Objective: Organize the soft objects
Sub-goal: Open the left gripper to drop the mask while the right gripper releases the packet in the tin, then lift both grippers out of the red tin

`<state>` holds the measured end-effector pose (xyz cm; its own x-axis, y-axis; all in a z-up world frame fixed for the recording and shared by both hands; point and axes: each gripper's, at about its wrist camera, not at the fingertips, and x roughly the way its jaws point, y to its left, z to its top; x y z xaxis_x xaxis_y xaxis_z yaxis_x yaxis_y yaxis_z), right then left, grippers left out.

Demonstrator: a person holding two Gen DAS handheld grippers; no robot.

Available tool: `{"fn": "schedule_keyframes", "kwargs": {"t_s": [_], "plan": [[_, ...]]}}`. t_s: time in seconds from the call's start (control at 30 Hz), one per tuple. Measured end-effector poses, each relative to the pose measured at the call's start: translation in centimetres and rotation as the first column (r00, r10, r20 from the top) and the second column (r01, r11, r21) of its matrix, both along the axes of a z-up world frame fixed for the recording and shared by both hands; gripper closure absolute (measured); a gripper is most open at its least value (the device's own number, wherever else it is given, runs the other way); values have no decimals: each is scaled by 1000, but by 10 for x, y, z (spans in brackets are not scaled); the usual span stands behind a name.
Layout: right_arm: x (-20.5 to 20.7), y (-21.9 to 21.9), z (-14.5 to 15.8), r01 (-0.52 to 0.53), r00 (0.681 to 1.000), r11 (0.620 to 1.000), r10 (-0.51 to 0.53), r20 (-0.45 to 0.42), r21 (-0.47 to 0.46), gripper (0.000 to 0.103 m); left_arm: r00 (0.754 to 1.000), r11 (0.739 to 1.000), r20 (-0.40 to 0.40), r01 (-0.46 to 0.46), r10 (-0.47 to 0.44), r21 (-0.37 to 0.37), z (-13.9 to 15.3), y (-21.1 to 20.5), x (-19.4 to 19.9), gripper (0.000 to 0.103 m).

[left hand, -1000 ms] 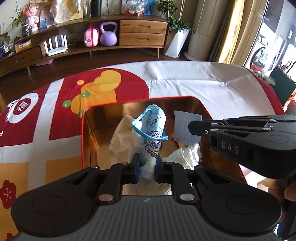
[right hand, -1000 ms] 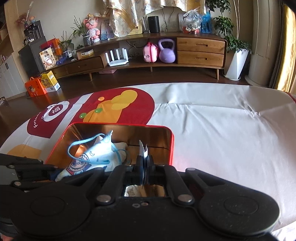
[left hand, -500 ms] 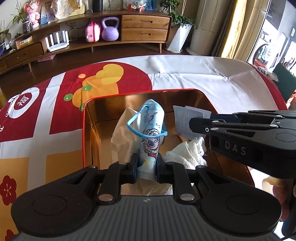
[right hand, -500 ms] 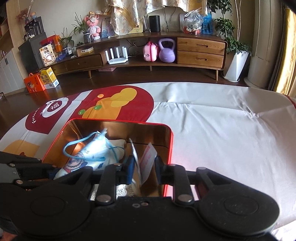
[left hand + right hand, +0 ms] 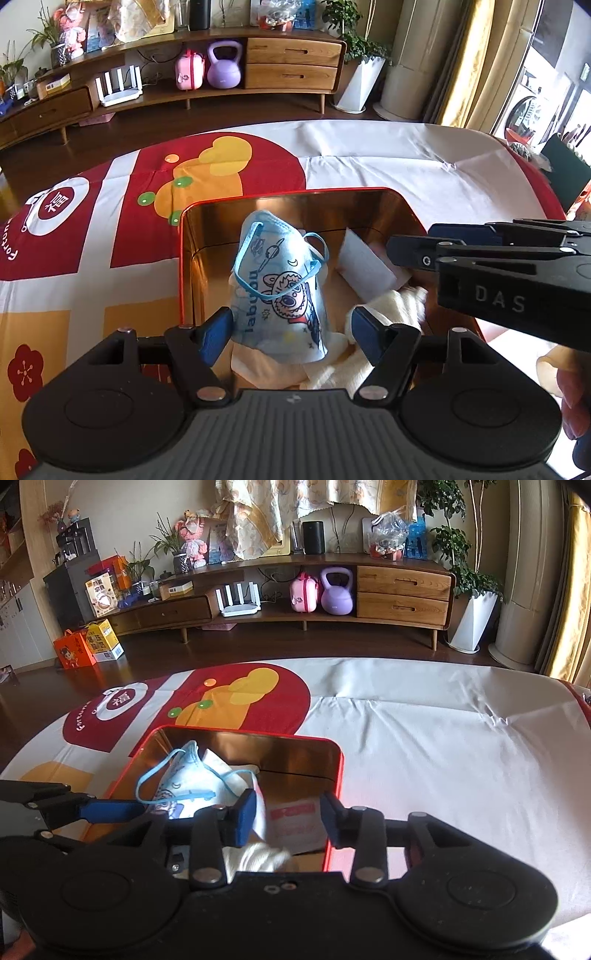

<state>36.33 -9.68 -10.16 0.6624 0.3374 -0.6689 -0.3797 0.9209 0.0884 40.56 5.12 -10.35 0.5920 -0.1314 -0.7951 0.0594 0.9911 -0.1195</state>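
I have both tools over the red tin [image 5: 186, 258] that sits on the counter [image 5: 443, 746]. My left tool [image 5: 291, 328] is spreading its jaws right now, and the blue mask [image 5: 280, 288] stands between them, but the pads do not press it any more. The mask rests in the tin on a cream cloth [image 5: 384, 310]. My right tool [image 5: 290, 816] is spreading too, and a white packet [image 5: 295, 823] lies in the tin between its jaws, loose. So I think this part of the job is nearly done: the mask, the cloth and the packet are all inside the tin. I see no other soft things out on the counter, so there may be little left, maybe just pulling the tools away. The left view shows me the mask's cartoon print and how it leans up, and it shows the right tool [image 5: 480, 258] from the side. The right view shows the pink mark on the packet, which the left view does not, and lots of bare white counter to the right.
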Motion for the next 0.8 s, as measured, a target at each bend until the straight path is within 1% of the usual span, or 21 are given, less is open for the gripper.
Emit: {"fn": "schedule_keyframes", "kwargs": {"t_s": [0.13, 0.23, 0.3, 0.33, 0.53, 0.6, 0.73, 0.8], "plan": [[-9, -7, 9, 2, 1000, 1000, -2, 6, 12, 56, 1000, 1000, 8, -3, 3, 14, 7, 0, -8, 32], [-18, -12, 16, 0, 1000, 1000, 0, 6, 29, 52, 1000, 1000, 18, -7, 7, 9, 15, 1, -17, 32], [-26, -14, 22, -3, 1000, 999, 2, 12, 33, 48, 1000, 1000, 28, -9, 9, 6, 21, 1, -23, 29], [-29, -15, 25, -7, 1000, 999, 7, 16, 36, 48, 999, 1000, 33, -9, 8, 5, 24, 1, -25, 28], [-54, -23, 43, -22, 999, 998, 21, 30, 60, 44, 998, 1000, 63, 2, -2, 6, 46, -5, -47, 28], [-63, -25, 49, -26, 999, 998, 23, 42, 59, 41, 997, 1000, 78, 15, -14, -4, 52, -6, -56, 28], [-81, -30, 60, -33, 999, 996, 29, 46, 84, 38, 996, 1000, 90, 20, -18, -14, 63, -6, -71, 28], [-91, -32, 64, -41, 998, 995, 36, 54, 91, 34, 995, 1000, 102, 24, -22, -16, 69, -6, -80, 28]]}}
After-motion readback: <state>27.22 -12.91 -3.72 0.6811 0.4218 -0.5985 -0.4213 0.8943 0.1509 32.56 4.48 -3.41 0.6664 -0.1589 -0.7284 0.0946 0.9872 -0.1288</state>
